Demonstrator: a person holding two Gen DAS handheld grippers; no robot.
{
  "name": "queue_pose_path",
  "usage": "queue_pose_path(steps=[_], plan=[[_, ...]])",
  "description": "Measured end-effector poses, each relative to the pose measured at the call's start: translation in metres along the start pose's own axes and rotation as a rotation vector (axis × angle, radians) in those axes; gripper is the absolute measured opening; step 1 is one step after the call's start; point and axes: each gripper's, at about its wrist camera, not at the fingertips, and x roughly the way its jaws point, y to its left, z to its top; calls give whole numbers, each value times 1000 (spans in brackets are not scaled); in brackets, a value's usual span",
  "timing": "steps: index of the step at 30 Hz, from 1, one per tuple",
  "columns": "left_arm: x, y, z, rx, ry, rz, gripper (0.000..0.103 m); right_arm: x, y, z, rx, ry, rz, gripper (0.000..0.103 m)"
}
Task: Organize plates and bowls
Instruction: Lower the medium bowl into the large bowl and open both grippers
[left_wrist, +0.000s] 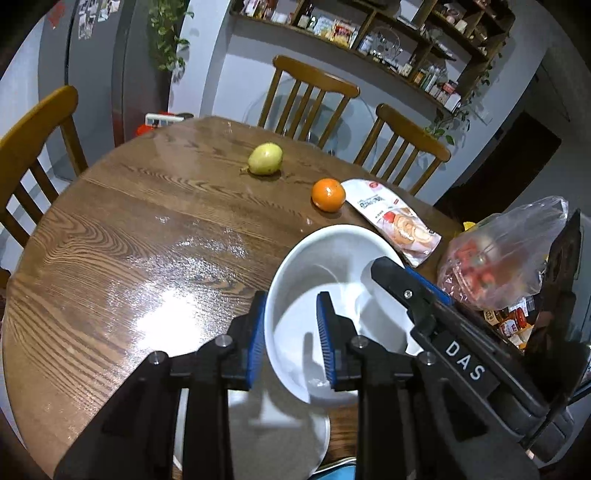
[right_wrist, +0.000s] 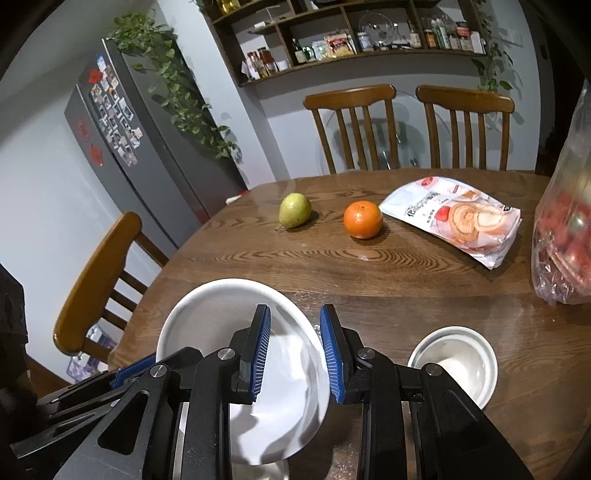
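Both pairs of blue-padded jaws straddle opposite sides of the rim of one large white ceramic bowl (left_wrist: 314, 291); whether the pads press it I cannot tell. Its wall stands between the left gripper (left_wrist: 291, 336) fingers, and likewise between the right gripper (right_wrist: 295, 350) fingers. Both grippers tilt downward, and the bowl sits tilted above a flat white plate (left_wrist: 280, 435). Just right of the right jaws stands a small white bowl (right_wrist: 454, 365). Beyond the jaws, on the round wooden table (right_wrist: 406, 273), lie a green pear (right_wrist: 294, 210), an orange (right_wrist: 362, 219), a snack packet (right_wrist: 458, 218) and a clear plastic bag (right_wrist: 565, 236).
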Motion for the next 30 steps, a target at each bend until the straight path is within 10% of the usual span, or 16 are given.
queue_pose_path(steps=[30], plan=[[-34, 53, -60, -93, 38, 74, 24, -11, 58, -62, -126, 67, 5, 31]])
